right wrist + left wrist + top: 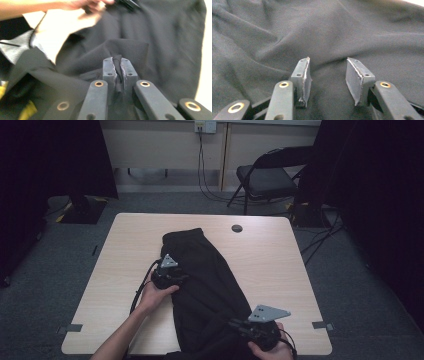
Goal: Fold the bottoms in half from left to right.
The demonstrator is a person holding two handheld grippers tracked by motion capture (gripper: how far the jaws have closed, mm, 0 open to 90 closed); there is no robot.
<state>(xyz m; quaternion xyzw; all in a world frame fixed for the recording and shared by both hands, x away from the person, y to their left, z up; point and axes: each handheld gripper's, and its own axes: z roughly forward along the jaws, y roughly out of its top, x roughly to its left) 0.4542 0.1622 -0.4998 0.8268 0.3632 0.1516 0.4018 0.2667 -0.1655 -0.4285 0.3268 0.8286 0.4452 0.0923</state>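
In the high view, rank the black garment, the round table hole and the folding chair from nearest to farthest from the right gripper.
From the right gripper:
1. Black garment, clamped in its jaws at the near edge.
2. Round table hole, at the table's far edge.
3. Folding chair, on the floor beyond the table.

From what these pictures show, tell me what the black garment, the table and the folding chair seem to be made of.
Black garment: soft matte woven or knit fabric, judging by its limp folds; the right hand-held gripper pinches a fold of it.
Table: pale wood-grain top, probably laminate, with a smooth, even sheen.
Folding chair: thin dark frame, likely metal; padded-looking black seat.
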